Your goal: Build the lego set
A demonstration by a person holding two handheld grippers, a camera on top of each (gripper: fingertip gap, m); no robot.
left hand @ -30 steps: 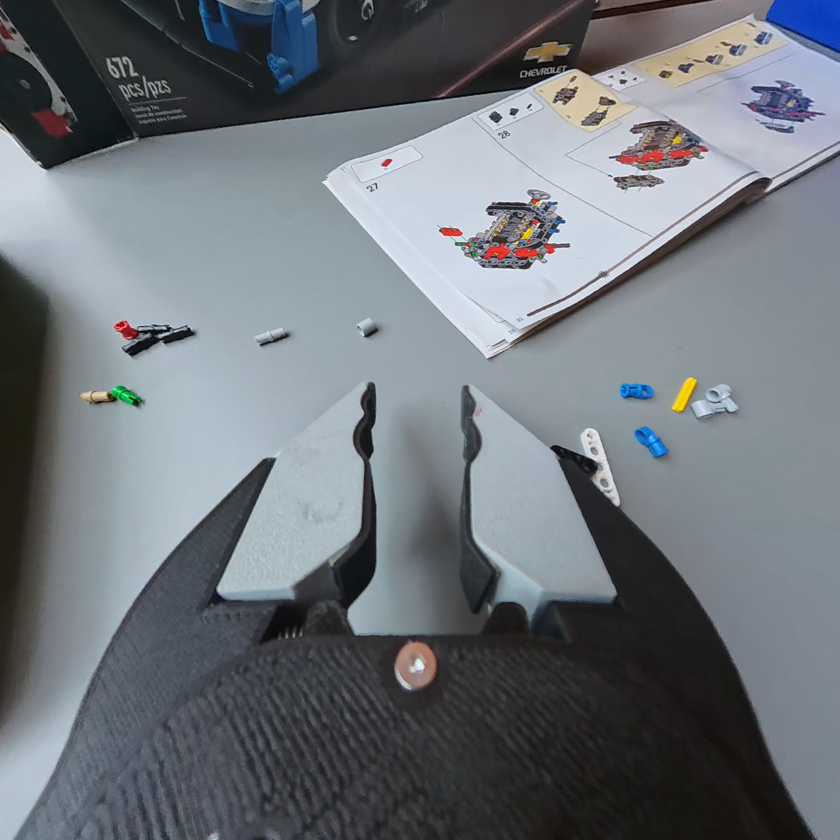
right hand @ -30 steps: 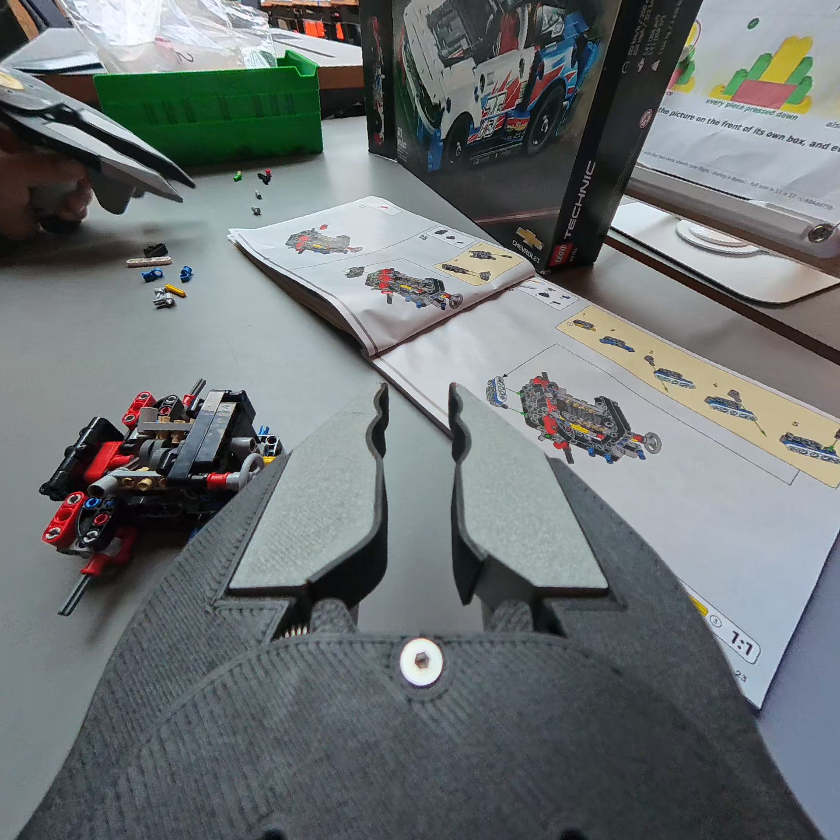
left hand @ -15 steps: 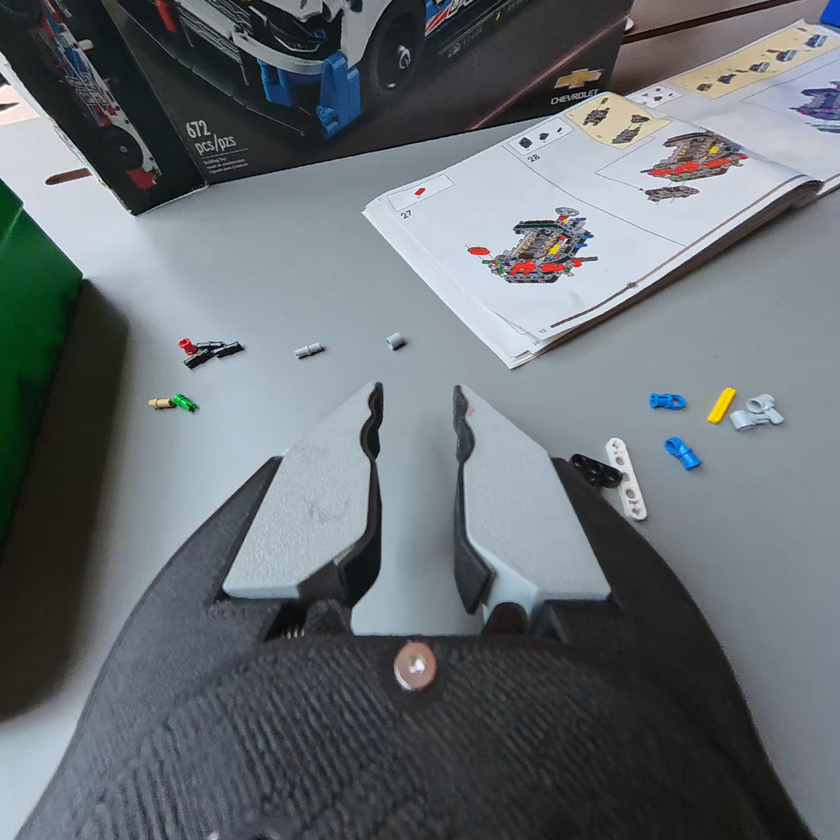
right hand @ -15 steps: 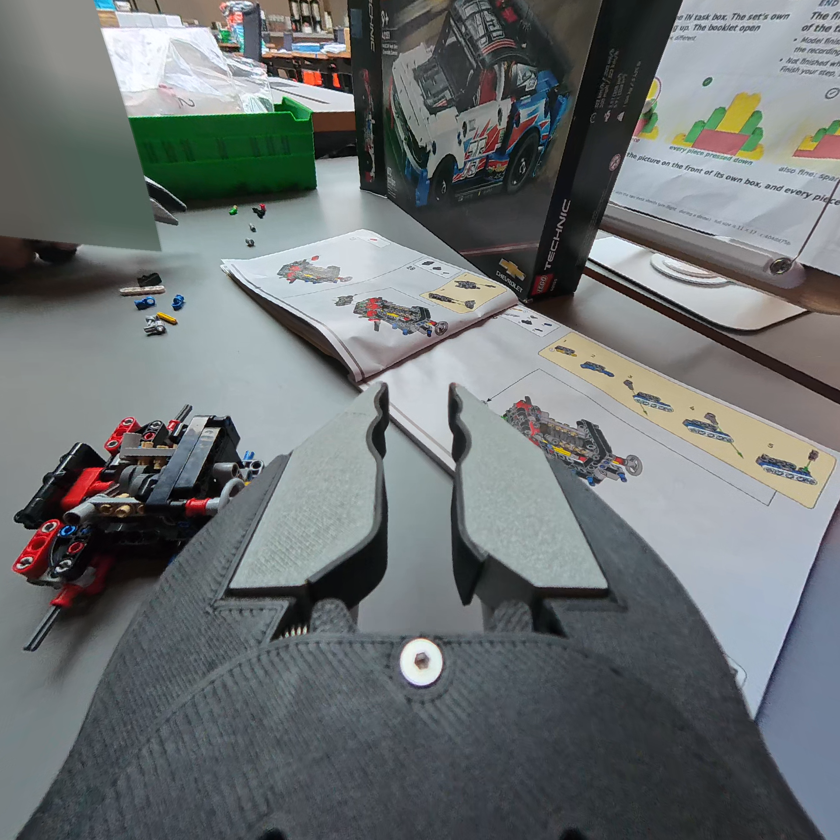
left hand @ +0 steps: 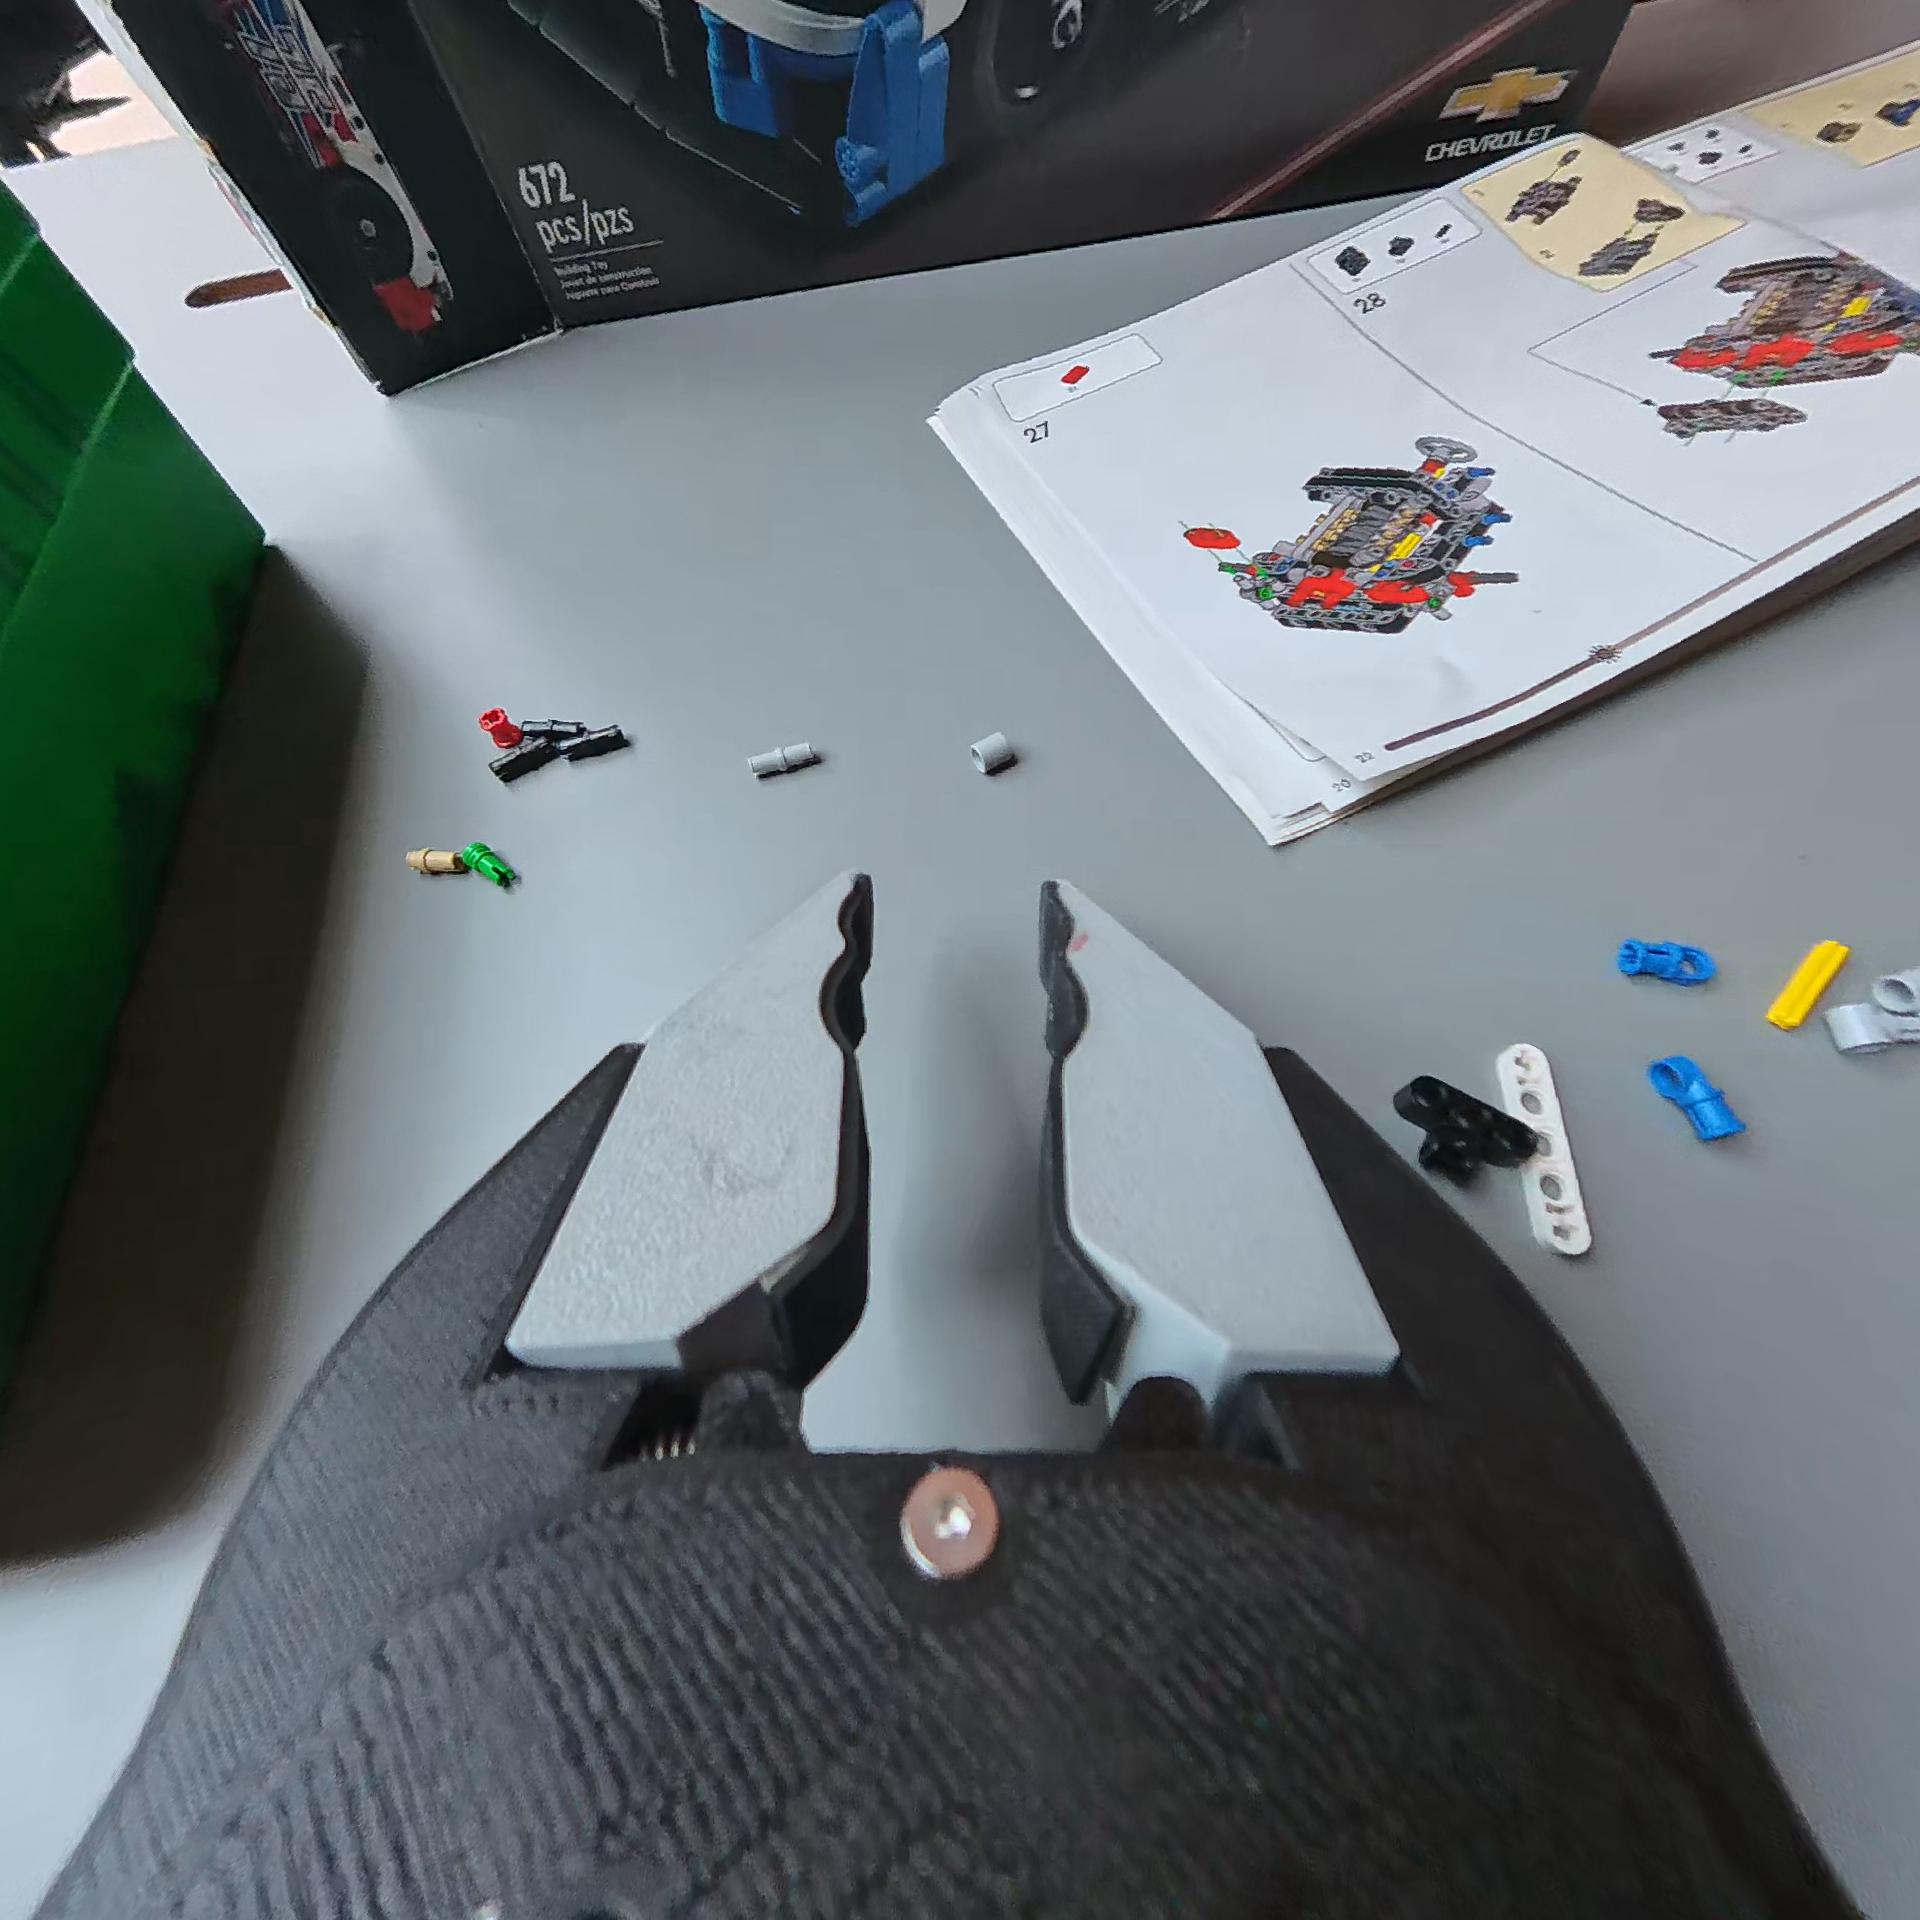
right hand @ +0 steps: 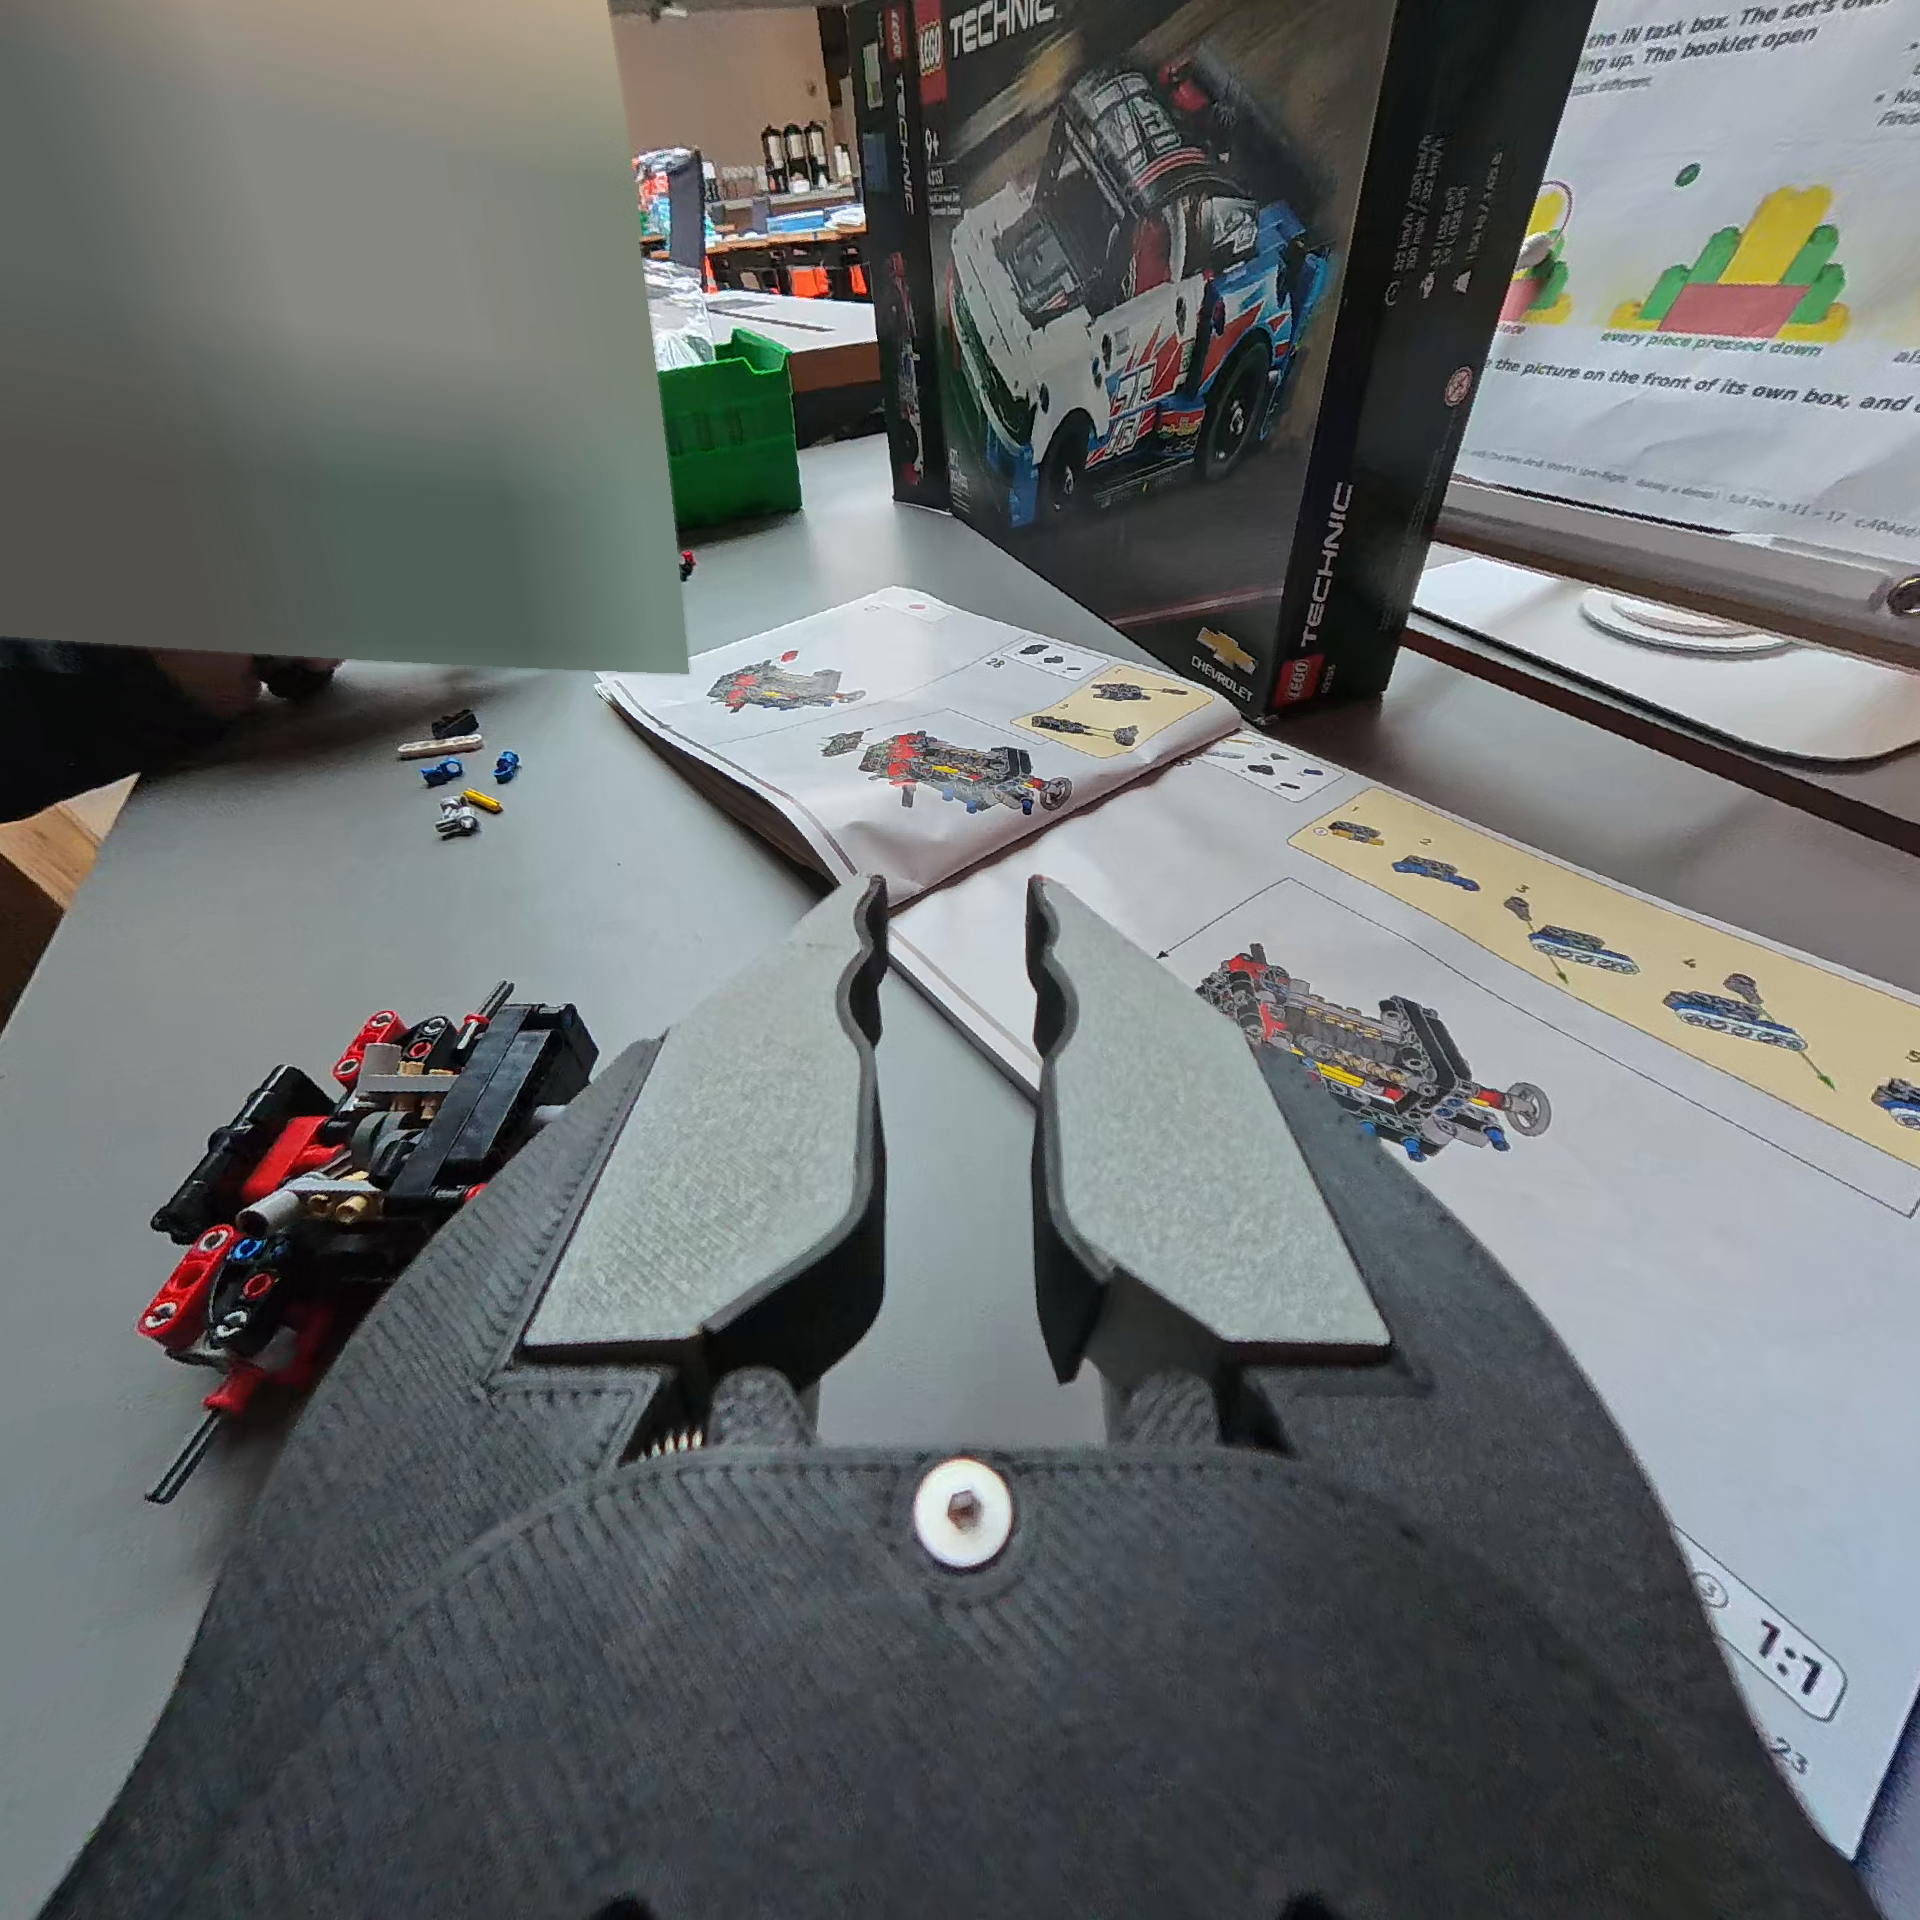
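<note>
My left gripper [left hand: 954, 894] is open and empty above the grey table. Ahead of it lie a grey pin [left hand: 784, 761], a grey bush [left hand: 993, 752], a red and black cluster [left hand: 551, 740] and a tan and green pair [left hand: 462, 861]. To its right lie a black piece [left hand: 1460, 1127], a white beam [left hand: 1543, 1148], two blue connectors [left hand: 1694, 1096], a yellow axle [left hand: 1806, 984] and grey connectors [left hand: 1881, 1013]. My right gripper [right hand: 956, 899] is open and empty. The part-built red, black and grey model [right hand: 353, 1153] lies to its left on the table.
The open instruction booklet [right hand: 935, 748] lies ahead of both grippers; it also shows in the left wrist view [left hand: 1403, 499]. The set's black box [right hand: 1143, 343] stands behind it. A green bin [left hand: 94, 727] stands at the left. A monitor stand [right hand: 1683, 665] is at the right. Left tips to right tips: about 45 centimeters. The grey bush [left hand: 993, 752] sits 6 centimeters or so from the ends of my left fingers. To reach the grey pin [left hand: 784, 761] in a straight line is about 7 centimeters for my left fingers, about 45 centimeters for my right. Measured from the fingertips, the black piece [left hand: 1460, 1127] is 9 centimeters or so from the left gripper and 35 centimeters from the right. Seen from the right wrist view [right hand: 453, 719] as well.
The left gripper has drifted closer to the table and box, after pulling back. The right gripper has tilted up and moved a little left, toward the model. Both stay open.
</note>
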